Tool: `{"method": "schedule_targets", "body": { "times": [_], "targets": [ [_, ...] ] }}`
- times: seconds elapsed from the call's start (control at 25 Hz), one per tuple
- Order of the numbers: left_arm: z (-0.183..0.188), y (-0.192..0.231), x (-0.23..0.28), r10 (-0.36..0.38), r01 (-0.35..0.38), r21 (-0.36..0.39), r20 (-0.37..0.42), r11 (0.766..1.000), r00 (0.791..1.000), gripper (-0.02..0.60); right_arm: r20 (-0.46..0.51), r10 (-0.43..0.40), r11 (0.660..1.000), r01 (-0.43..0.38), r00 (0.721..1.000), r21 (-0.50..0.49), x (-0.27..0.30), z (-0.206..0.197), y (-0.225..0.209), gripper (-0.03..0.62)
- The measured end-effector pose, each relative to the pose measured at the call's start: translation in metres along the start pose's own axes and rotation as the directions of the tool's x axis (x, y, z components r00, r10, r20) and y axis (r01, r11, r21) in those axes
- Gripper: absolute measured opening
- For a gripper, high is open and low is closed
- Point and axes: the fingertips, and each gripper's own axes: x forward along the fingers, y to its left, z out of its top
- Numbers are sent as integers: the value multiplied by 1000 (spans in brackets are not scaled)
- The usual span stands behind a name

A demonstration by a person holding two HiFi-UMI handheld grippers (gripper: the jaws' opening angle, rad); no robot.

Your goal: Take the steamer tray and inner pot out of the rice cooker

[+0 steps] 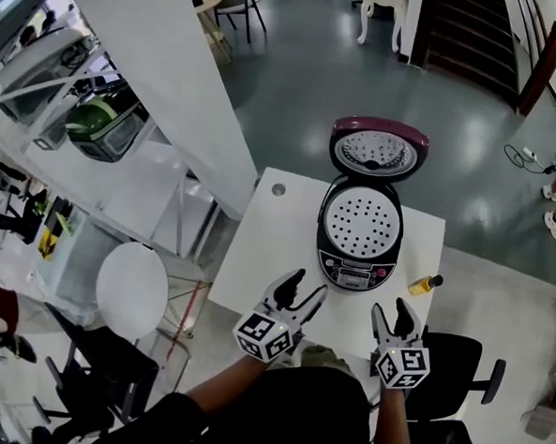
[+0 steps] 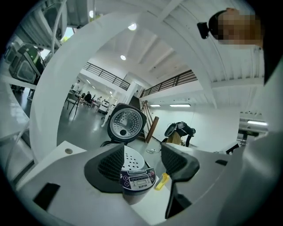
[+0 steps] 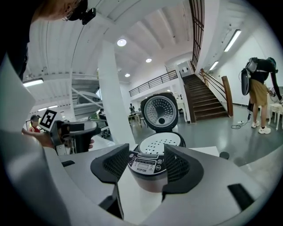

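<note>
Rice cooker (image 1: 355, 266) lid up, panel reads "SUPOR"; steamer tray (image 1: 360, 219) inside; left tongs (image 1: 310, 282), right tongs (image 1: 391, 308) wide, empty.

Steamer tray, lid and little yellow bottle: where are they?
steamer tray (image 1: 360, 218), head view, its holed white middle.
lid (image 1: 379, 152), head view, its inner plate.
yellow bottle (image 1: 423, 285), head view, its body.

Right gripper (image 3: 147, 163), lower centre: jaws apart, gripping nothing. Rice cooker (image 3: 148, 180) beyond (lid (image 3: 160, 111) raised); perforated steamer tray (image 3: 160, 143) seated inside, mid-frame.
</note>
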Motion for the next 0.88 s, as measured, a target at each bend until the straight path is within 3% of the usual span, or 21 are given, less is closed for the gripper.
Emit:
{"method": "schedule_targets", "body": {
  "times": [0.24,0.44,0.88],
  "targets": [
    [-12,28,37,75,-71,53,-81,996,994,239,-13,-2,1000,2,1000,5,29,8,-35,216],
    [-1,56,67,122,-115,73,-99,991,988,239,-17,-13,1000,13,1000,-10,56,24,-54,215],
    [-10,98,142,63,-48,81,-197,996,978,239,-125,-123,992,123,984,-11,122,20,-99,216]
  ]
}}
